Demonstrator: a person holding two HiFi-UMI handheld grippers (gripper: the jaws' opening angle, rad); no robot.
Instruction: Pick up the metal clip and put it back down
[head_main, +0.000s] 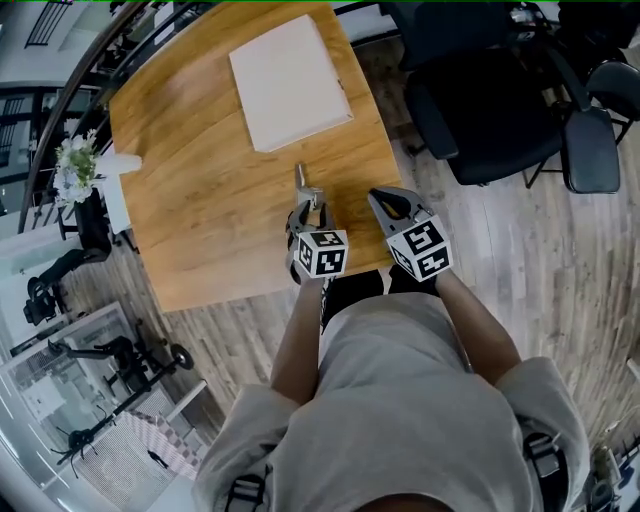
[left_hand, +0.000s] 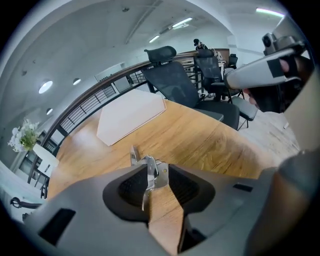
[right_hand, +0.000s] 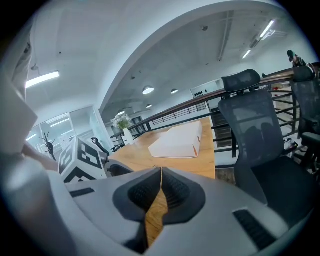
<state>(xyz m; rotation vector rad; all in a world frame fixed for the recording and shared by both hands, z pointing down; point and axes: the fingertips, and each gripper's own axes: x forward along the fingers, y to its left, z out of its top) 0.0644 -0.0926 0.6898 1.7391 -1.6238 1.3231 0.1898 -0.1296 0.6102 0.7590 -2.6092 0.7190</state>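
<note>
The metal clip (head_main: 305, 186) lies on the wooden table (head_main: 200, 170) near its front edge, just ahead of my left gripper (head_main: 308, 207). In the left gripper view the clip (left_hand: 150, 172) sits between the tips of the left gripper (left_hand: 157, 171). The jaws stand apart with bare wood showing in the gap behind the clip, and one clip lever rests against the left pad (left_hand: 131, 189). My right gripper (head_main: 375, 196) hovers over the table's front right corner. Its pads meet at the tip in its own view (right_hand: 161, 172), with nothing between them.
A flat white box (head_main: 290, 80) lies at the far side of the table. Black office chairs (head_main: 500, 110) stand to the right on the plank floor. A vase of white flowers (head_main: 75, 170) is at the table's left edge. A railing runs behind the table.
</note>
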